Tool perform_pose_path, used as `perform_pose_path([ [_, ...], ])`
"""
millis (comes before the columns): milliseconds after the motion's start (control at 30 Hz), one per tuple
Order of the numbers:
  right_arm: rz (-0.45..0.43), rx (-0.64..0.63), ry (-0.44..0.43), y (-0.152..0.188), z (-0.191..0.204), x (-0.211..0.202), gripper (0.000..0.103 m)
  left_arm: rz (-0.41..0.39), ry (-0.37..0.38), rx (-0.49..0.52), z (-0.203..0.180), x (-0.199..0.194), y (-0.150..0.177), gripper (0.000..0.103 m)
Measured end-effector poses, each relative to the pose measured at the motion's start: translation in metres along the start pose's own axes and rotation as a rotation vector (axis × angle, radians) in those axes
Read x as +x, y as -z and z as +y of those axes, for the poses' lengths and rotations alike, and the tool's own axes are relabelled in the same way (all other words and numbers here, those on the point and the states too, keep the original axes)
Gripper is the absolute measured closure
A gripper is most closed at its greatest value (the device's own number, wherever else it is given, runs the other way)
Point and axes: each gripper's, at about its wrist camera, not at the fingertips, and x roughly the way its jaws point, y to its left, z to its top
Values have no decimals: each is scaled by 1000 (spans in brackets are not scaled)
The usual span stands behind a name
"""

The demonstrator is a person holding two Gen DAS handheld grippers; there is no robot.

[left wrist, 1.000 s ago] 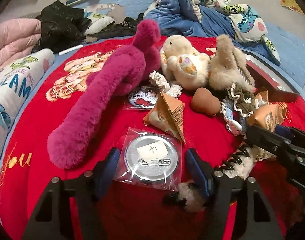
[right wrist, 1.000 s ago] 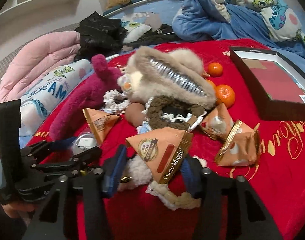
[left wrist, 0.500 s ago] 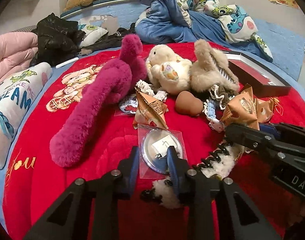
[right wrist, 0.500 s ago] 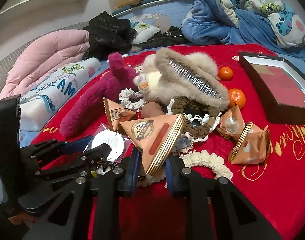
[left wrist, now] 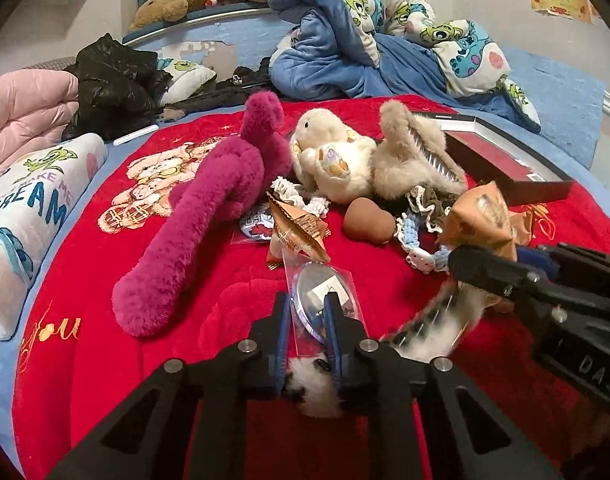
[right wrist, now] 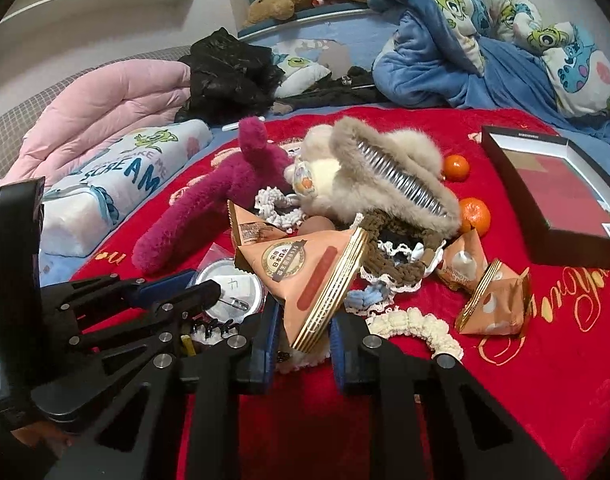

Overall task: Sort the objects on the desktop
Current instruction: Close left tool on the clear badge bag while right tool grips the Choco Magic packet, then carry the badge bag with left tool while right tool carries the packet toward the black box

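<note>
Surface: your red blanket point(right wrist: 505, 400) covers the bed.
Ten o'clock: magenta plush point(right wrist: 209, 204) lying flat on it.
One o'clock: two oranges point(right wrist: 475, 212).
Two o'clock: black box point(right wrist: 545, 216).
Centre: triangular snack packets point(right wrist: 495, 304), cream scrunchie point(right wrist: 417, 324).

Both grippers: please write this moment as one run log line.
left gripper: closing on bagged pin badge | right gripper: shut on triangular snack packet | surface: red blanket
</note>
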Motion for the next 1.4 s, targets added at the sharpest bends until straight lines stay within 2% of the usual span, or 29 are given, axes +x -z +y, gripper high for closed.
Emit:
perform_pose_path([
  [633, -51, 29, 22, -7, -12, -17, 82, -69, 2, -2, 0, -24, -12, 98],
  [1400, -111, 57, 15, -10, -22, -42, 82, -113, -14, 4, -21, -39, -33, 98],
])
